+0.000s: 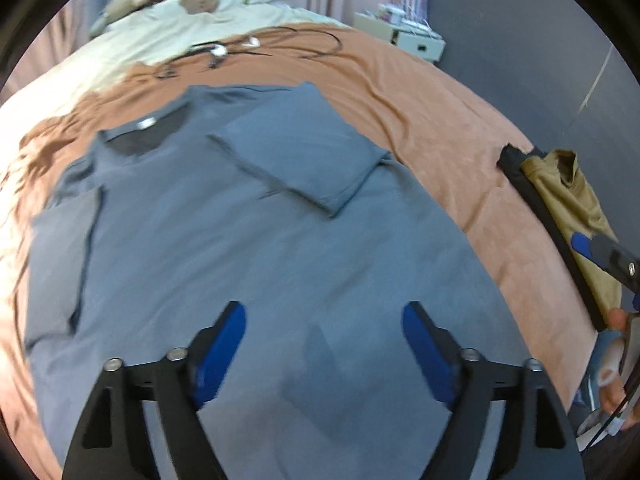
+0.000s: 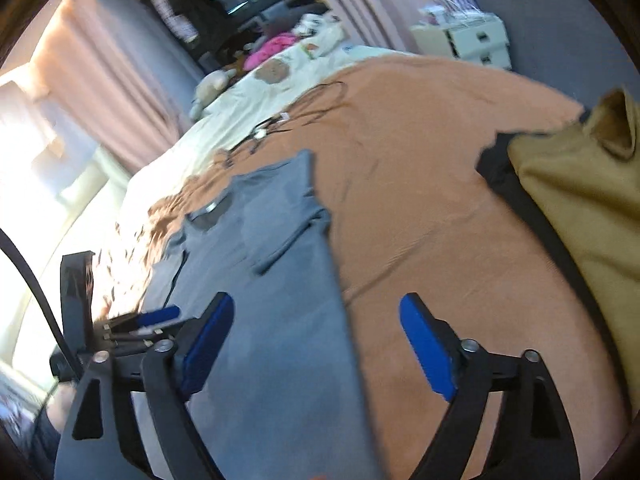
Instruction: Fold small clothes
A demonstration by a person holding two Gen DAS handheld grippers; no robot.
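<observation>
A grey T-shirt (image 1: 192, 232) lies flat on the brown bedspread (image 1: 440, 120), collar away from me, its right sleeve folded in over the chest. My left gripper (image 1: 324, 344) hovers open above the shirt's lower part, with nothing between its blue pads. In the right wrist view the same grey T-shirt (image 2: 272, 312) runs up the left half. My right gripper (image 2: 316, 340) is open over the shirt's right edge, holding nothing. The left gripper (image 2: 156, 316) shows at the far left of that view, and the right gripper's fingertip (image 1: 584, 246) shows at the right edge of the left wrist view.
A folded mustard garment (image 1: 572, 216) on a black one (image 1: 532, 196) sits at the bed's right edge. Black cables (image 1: 280, 44) with white plugs lie beyond the shirt. A cream duvet (image 1: 180, 24) and soft toys lie farther back. A white drawer unit (image 2: 476, 40) stands by the wall.
</observation>
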